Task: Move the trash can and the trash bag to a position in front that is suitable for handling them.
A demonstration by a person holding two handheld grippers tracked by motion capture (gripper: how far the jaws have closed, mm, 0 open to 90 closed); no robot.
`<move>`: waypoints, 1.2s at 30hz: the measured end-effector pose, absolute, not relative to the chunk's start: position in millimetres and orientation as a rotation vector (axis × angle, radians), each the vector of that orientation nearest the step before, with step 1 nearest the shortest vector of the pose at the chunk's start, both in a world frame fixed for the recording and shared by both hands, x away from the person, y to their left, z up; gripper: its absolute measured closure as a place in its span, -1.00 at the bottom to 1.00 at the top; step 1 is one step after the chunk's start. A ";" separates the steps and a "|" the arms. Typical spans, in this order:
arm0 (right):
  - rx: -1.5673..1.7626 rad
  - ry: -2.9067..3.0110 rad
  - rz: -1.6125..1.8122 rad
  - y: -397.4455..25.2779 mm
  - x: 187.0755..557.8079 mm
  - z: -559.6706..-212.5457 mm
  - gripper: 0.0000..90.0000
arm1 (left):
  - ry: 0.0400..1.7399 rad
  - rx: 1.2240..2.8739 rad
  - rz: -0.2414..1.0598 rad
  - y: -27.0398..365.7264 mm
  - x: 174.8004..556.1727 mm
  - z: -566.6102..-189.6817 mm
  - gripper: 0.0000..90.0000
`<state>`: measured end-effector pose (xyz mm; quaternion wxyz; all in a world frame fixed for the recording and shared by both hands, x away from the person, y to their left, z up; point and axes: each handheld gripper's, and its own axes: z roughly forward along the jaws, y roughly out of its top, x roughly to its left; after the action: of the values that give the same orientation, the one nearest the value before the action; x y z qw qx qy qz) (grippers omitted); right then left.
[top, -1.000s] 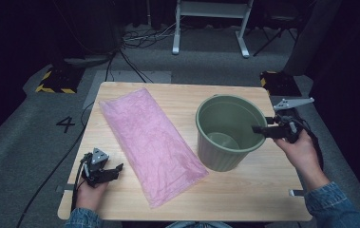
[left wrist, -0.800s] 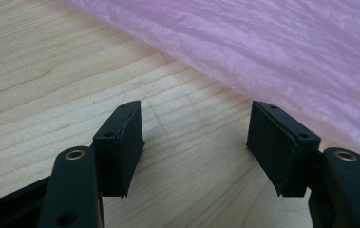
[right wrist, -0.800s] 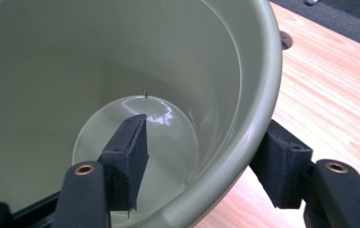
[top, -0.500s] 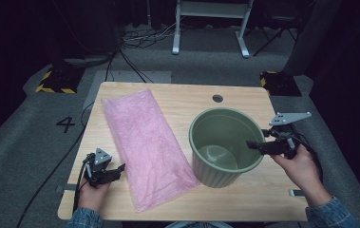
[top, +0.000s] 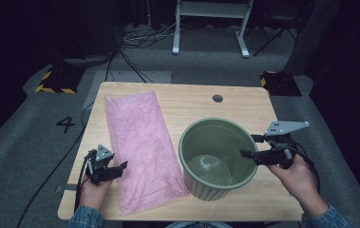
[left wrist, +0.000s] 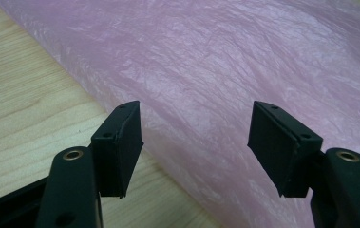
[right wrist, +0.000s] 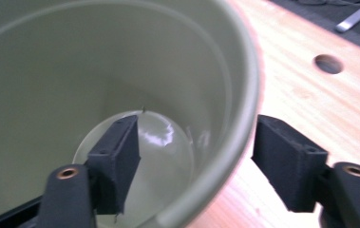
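Green bucket [top: 218,159] now at near-right of counter [top: 192,102], beside pink plastic bag [top: 142,147].

Over the last second the bucket slid toward the person; the right tool [top: 252,146] straddles its rim, jaws spread, not yet pinching. Likely staging it for lining with the bag. Left tool [left wrist: 194,142] spread, hovering over the bag's edge. Bucket's outer base is hidden; bag opening not discernible.

grey carpet floor [top: 21,156], wooden table [top: 192,102]
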<state>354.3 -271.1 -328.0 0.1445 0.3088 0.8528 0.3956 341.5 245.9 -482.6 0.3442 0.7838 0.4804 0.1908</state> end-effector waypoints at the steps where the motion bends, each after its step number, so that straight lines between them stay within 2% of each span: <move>1: 0.885 2.412 1.171 -275.5 353.0 -319.8 -0.32 | 1.266 2.047 0.490 246.5 347.6 -481.5 -0.22; 7: 0.887 2.327 1.183 -291.0 349.4 -307.0 -0.37 | 1.338 2.065 0.473 249.4 362.6 -482.3 -0.26; 15: 0.969 2.263 1.177 -320.3 348.8 -317.5 -0.34 | 1.395 2.089 0.454 250.6 378.8 -483.3 -0.28; 22: 1.080 2.252 1.147 -339.9 354.6 -356.1 -0.34 | 1.442 2.132 0.459 245.8 401.3 -487.2 -0.30; 29: 1.178 2.303 1.116 -338.9 363.0 -401.1 -0.35 | 1.450 2.129 0.457 243.5 401.4 -487.2 -0.32; 31: 1.204 2.318 1.110 -337.4 364.5 -411.8 -0.35 | 1.435 2.140 0.454 241.0 400.1 -485.7 -0.22; 34: 1.217 2.324 1.101 -335.9 365.7 -421.7 -0.34 | 1.416 2.151 0.449 237.0 398.5 -484.1 0.15; 35: 1.226 2.331 1.089 -335.4 366.6 -426.2 -0.35 | 1.411 2.145 0.450 235.5 398.2 -484.3 0.15; 36: 1.237 2.341 1.088 -335.1 368.9 -435.3 -0.34 | 1.411 2.142 0.459 234.9 398.0 -484.2 0.33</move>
<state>368.9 -335.1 -435.3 0.1390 0.4279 0.8098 0.3764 398.0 234.9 -484.2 0.2647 0.7927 0.5223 0.1697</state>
